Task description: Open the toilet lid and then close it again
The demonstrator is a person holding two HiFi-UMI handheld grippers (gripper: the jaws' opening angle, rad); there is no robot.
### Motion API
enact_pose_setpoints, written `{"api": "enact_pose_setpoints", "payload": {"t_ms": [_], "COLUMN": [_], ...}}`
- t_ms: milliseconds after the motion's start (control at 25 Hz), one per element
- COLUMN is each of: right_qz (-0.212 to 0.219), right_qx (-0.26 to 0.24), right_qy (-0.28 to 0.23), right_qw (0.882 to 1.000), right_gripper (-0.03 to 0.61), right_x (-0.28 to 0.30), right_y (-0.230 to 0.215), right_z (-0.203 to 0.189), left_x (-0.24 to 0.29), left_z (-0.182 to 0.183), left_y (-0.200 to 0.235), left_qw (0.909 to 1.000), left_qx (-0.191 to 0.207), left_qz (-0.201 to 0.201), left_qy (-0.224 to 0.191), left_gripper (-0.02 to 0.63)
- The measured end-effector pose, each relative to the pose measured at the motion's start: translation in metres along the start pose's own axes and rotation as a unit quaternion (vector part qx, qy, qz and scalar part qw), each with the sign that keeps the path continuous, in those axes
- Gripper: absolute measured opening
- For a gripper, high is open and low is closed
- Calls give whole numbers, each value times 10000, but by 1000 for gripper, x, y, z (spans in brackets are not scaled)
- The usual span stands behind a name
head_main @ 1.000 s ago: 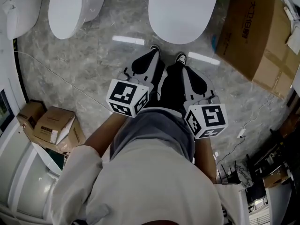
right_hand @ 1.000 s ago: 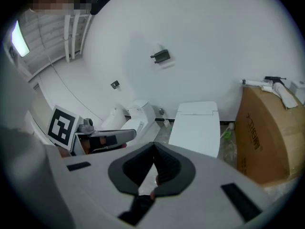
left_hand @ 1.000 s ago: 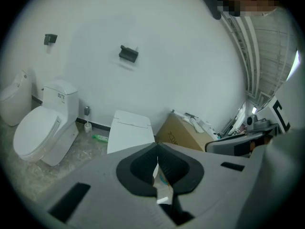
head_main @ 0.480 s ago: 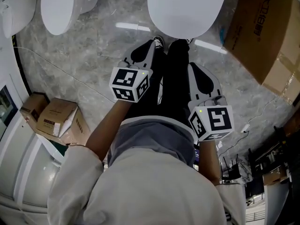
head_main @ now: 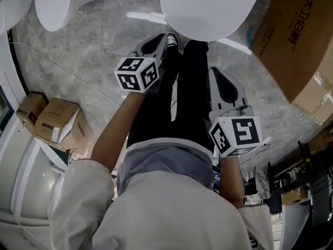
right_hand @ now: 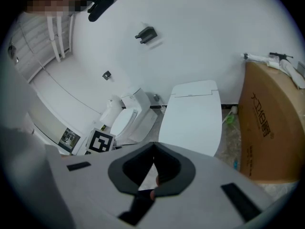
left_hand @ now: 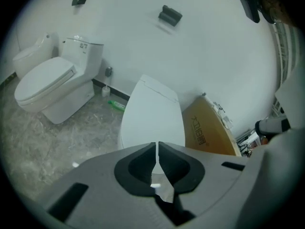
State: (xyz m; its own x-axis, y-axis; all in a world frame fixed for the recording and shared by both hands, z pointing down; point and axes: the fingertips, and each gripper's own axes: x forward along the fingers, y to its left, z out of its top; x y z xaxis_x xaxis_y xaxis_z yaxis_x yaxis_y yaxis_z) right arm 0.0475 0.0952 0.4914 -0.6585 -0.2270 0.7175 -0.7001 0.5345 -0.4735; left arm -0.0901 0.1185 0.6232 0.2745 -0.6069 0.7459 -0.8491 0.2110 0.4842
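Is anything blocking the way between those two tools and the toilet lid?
Nothing visible. The closed toilet lid lies straight ahead of the left tool and right tool, with only open air between.

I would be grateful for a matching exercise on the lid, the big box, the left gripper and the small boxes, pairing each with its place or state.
Things:
1. lid
2. big box
3. left gripper
4. small boxes

Places or states:
A. jaws together, nothing between them
B. at the head view's left edge
C. white and closed
D. brown, just right of the lid

Pairs: 1-C, 2-D, 3-A, 4-B
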Motion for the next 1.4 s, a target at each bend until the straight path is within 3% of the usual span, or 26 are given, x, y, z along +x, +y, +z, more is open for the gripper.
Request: {"api": "enact_pose_setpoints", "payload": {"t_ms": [360,600,880,1400], "right_qz": [41,-70,-20,-18], "right_qx": [210,388,710,865], "right_qy": [198,314,421,622], "right_qw": [9996,9987,9966,9943], "right_gripper": [11,11,11,11], "right_x": [16,28,41,47], "right_y": [-24,-41,-39,-47], "right_z": [-26,-41,-57,-70], "left_x": [55,83,114,136], "left_z": [-29,-42,-60,-51], "left_y": [48,62,81,94], "left_qw": [9960,9932,9925,9925], "left_qx": [-875,-1158,-1170,-1167], "left_qz": [195,113,29,-64], "left_qy": [35,103,363,352], "left_gripper": [11,88,141,143]}}
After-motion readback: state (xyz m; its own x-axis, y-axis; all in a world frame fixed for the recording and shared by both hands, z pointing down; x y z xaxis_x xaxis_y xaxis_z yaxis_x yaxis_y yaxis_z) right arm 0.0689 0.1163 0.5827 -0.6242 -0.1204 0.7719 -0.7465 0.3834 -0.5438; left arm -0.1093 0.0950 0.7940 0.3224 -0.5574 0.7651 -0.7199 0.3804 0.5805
